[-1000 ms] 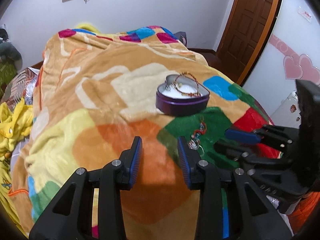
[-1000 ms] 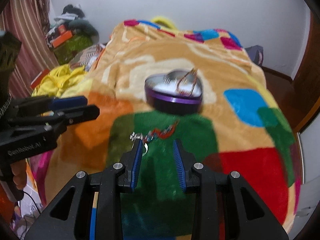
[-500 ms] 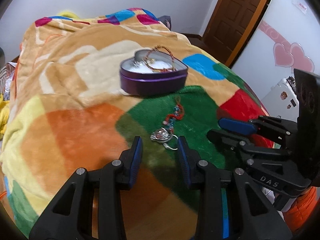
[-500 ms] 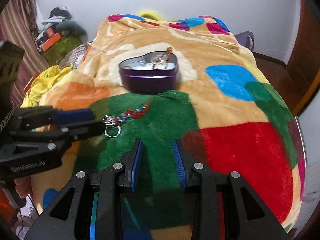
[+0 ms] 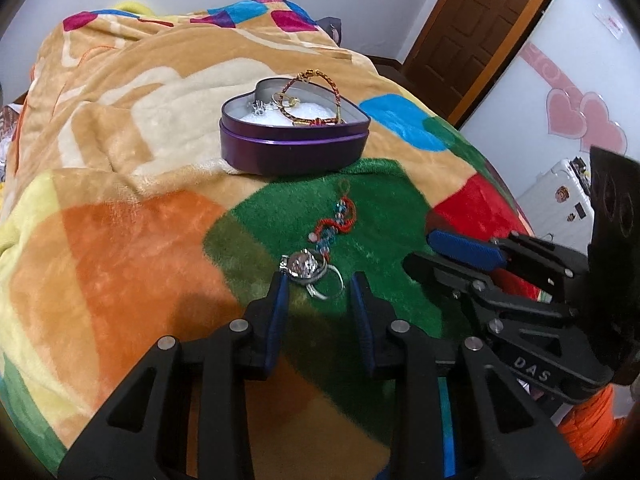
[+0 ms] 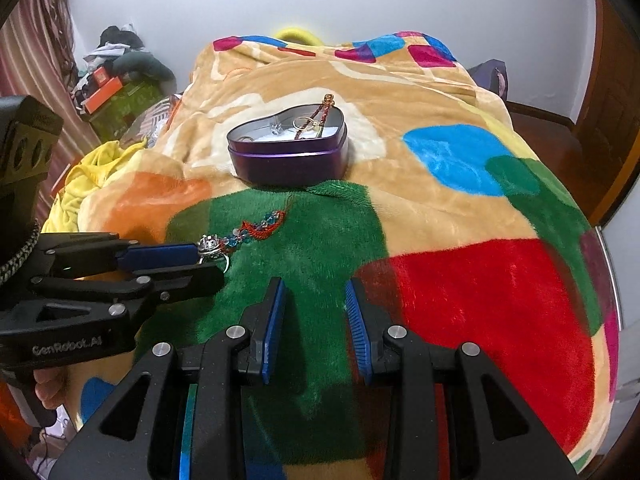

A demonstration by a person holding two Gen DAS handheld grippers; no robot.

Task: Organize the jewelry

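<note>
A purple heart-shaped tin (image 5: pixel 294 152) (image 6: pixel 288 158) sits open on the blanket, holding a red-gold braided bracelet (image 5: pixel 314 98) and small silver pieces. A red and blue beaded charm with a silver pendant and ring (image 5: pixel 316 270) (image 6: pixel 218 250) lies on the green patch in front of the tin. My left gripper (image 5: pixel 318 284) (image 6: pixel 204 260) is open, its fingertips on either side of the silver pendant and ring. My right gripper (image 6: pixel 314 292) (image 5: pixel 436 248) is open and empty, to the right of the charm over the green patch.
A multicoloured fleece blanket (image 6: pixel 460 208) covers the bed. A brown door (image 5: pixel 476 24) stands at the right. Yellow cloth (image 6: pixel 86 178) and piled clutter (image 6: pixel 116 76) lie left of the bed. A white case (image 5: pixel 568 188) stands by the wall.
My left gripper has moved forward and down until its fingers flank the silver pendant. My right gripper has shifted right, away from the charm. Both stay open.
</note>
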